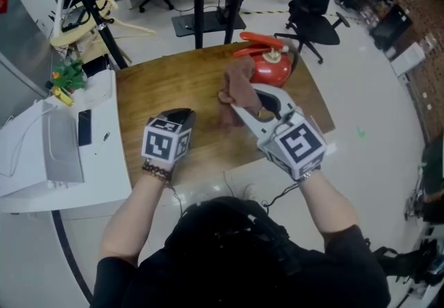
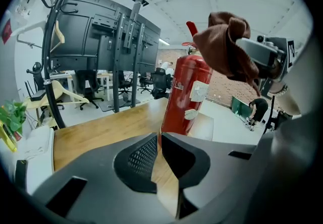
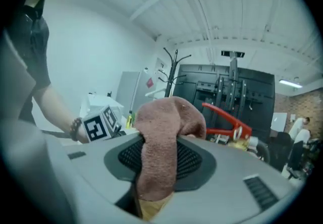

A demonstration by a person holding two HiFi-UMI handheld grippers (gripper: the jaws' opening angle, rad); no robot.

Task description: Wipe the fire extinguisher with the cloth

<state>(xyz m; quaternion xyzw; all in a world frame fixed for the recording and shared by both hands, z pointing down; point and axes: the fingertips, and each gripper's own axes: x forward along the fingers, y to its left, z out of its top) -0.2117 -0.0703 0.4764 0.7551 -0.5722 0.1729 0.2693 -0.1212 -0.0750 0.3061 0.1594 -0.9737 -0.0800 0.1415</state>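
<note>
Tabletop [image 1: 152, 91] bare left of fire extinguisher [image 1: 272, 69]: free approach. Right gripper [image 1: 239, 109] w/ cloth [image 1: 237, 86] crowds its near side; coat rack [image 1: 90, 1] off far-left corner.

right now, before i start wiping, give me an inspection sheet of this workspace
surface: wooden table, brown top
job's things: red fire extinguisher upright at the table's far right; brown cloth bunched, lifted off the table
clutter: nothing seen on the wood; white machine on the side table at left
grippers: left gripper fingers shut, empty; right gripper fingers clamped on the cloth near the extinguisher's top
cables: dark lead below the right gripper
surroundings: office chairs, coat rack
</note>
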